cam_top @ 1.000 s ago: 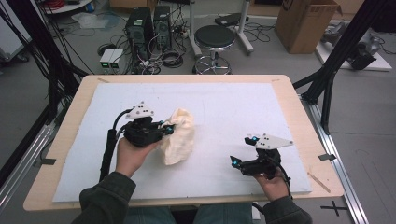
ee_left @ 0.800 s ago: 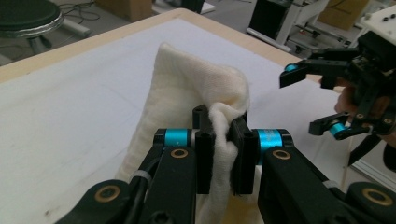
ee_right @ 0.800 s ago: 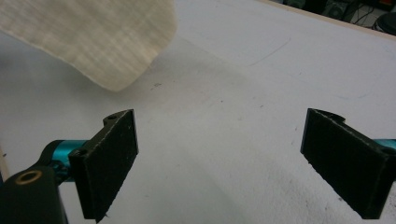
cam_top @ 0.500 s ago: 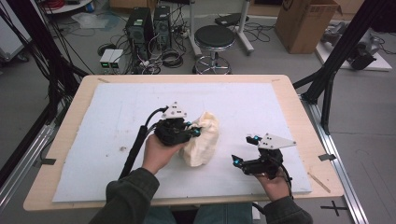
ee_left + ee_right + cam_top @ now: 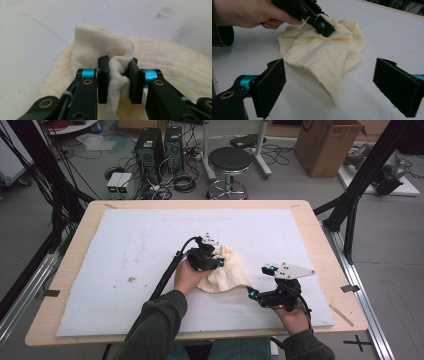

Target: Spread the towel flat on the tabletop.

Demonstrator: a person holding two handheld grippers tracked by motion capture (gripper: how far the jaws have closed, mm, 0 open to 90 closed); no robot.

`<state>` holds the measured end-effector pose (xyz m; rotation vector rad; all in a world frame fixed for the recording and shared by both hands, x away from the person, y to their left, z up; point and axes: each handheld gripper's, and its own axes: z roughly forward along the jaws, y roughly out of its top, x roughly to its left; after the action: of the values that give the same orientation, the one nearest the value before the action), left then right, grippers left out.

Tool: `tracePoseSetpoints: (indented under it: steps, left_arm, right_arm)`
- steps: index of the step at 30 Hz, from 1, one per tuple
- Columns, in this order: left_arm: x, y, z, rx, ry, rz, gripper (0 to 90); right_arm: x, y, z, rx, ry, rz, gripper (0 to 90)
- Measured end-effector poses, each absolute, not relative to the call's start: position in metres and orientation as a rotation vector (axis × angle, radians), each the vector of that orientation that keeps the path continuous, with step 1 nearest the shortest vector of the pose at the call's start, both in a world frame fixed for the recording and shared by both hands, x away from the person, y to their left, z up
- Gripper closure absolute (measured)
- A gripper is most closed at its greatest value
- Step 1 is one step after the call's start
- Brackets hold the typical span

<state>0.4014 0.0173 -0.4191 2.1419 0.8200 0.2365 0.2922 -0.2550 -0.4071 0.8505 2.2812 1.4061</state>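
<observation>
A cream muslin cloth (image 5: 229, 274) lies crumpled on the white mat (image 5: 120, 255), right of centre. My left gripper (image 5: 216, 262) sits low on its upper left part. In the left gripper view its jaws (image 5: 118, 75) have just been opening, with a raised fold of the cloth (image 5: 105, 42) still bunched loosely between the pads. My right gripper (image 5: 260, 281) rests near the front right, open wide and holding nothing. In the right gripper view (image 5: 337, 87) the near corner of the cloth (image 5: 324, 55) reaches toward the gap between its pads, and the left gripper (image 5: 322, 25) is on the cloth's far side.
The mat covers a wooden table (image 5: 325, 250) whose bare rim shows all round. Beyond the far edge, on the floor, stand a black stool (image 5: 229, 162), computer cases (image 5: 155, 147) with cables, and a cardboard box (image 5: 327, 145). Black frame posts rise at both sides.
My left gripper carried the cloth rightward toward the right gripper and down onto the mat, where the cloth now slumps flatter. The right gripper kept still.
</observation>
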Motion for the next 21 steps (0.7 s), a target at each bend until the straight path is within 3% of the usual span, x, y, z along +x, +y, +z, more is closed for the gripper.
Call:
tracePoseSetpoints:
  steps: [7, 14, 21]
  left_arm:
    - [0.395, 0.029, -0.400, 2.098, 0.792, 0.233, 49.1]
    - [0.376, 0.064, -0.375, 2.009, 0.757, 0.278, 47.5]
    - [0.351, 0.100, -0.377, 2.002, 0.758, 0.297, 48.2]
  right_arm:
    - [0.292, -0.253, -0.408, 0.844, 2.301, 1.399, 10.4]
    - [0.292, -0.253, -0.409, 0.855, 2.311, 1.391, 10.4]
    - [0.293, -0.253, -0.409, 0.858, 2.313, 1.382, 10.4]
